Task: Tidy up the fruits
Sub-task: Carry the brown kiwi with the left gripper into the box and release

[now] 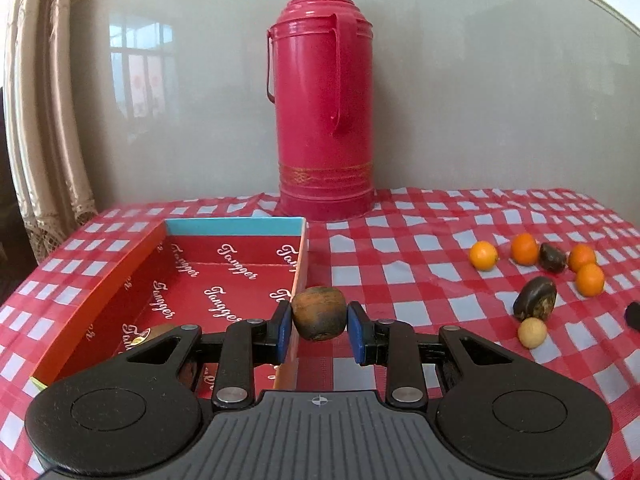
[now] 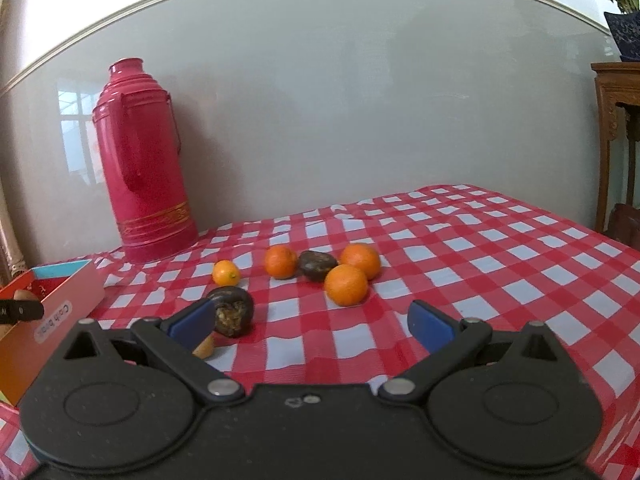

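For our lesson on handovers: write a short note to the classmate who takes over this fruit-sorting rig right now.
Left hand-held gripper: shut on a brown fruit, held over the right wall of the red box.
Right hand-held gripper: open, holding nothing, low over the checked tablecloth near a dark fruit.
Done: one brownish fruit seems to lie in the box already, partly hidden.
Left: release the held fruit into the box; then the four orange fruits, two dark ones and a small pale fruit remain on the cloth.
The red thermos stands behind the box.
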